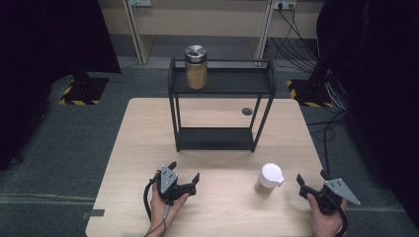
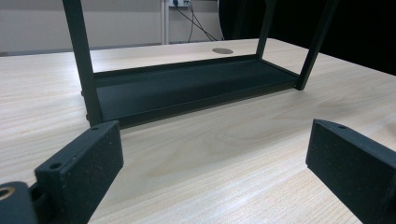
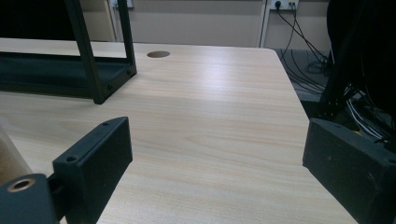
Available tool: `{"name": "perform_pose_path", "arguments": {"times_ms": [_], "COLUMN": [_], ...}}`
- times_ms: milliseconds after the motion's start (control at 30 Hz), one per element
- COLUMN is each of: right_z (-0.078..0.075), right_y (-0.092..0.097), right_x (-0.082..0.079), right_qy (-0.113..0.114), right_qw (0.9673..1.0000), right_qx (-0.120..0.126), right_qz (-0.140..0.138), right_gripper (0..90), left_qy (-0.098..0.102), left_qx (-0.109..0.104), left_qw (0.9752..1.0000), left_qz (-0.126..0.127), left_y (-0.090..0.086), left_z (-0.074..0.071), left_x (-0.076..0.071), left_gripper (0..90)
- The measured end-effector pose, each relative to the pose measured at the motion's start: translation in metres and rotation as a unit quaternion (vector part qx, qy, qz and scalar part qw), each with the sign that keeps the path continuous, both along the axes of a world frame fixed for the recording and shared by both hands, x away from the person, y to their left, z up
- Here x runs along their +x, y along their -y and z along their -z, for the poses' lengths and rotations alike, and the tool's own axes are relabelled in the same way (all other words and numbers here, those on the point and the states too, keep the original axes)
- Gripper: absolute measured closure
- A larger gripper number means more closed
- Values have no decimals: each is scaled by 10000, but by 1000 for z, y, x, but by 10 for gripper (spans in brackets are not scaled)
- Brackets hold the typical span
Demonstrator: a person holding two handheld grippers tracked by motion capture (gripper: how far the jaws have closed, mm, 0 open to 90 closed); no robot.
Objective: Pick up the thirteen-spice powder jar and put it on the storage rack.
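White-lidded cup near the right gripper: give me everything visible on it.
The cup looks like brown paper or card with a white plastic-looking lid that has a small tab at its right edge. It stands upright on the wooden table, in front of the black rack and apart from it. The right gripper is close on its right, jaws open, not touching. Contents hidden.

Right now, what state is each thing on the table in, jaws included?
Glass jar: upright on the rack's top shelf, metal lid on, tan contents.
White-lidded cup: upright on the table, lid on, untouched.
Black rack: standing, lower shelf bare.
Left gripper: jaws open, nothing between them.
Right gripper: jaws open, nothing between them, just right of the cup.
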State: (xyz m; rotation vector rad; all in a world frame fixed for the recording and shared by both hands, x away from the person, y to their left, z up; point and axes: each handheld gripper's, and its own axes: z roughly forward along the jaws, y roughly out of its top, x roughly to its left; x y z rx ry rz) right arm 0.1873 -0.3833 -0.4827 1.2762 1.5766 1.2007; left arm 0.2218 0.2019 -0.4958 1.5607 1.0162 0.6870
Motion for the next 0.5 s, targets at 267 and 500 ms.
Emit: {"name": "perform_pose_path", "arguments": {"times_ms": [267,500], "right_z": [-4,-13], "right_y": [12,13], "right_x": [-4,-6], "right_qy": [328,557], "right_qw": [9980,9951], "right_qx": [498,652], "right_qz": [-202,-489], "right_gripper": [49,41], "left_qy": [-43,-25], "left_qx": [7,25], "left_qw": [10000,10000], "left_qz": [18,28], "left_y": [0,0], "left_z": [-1,-1], "left_x": [2,1], "left_gripper": [31,31]}}
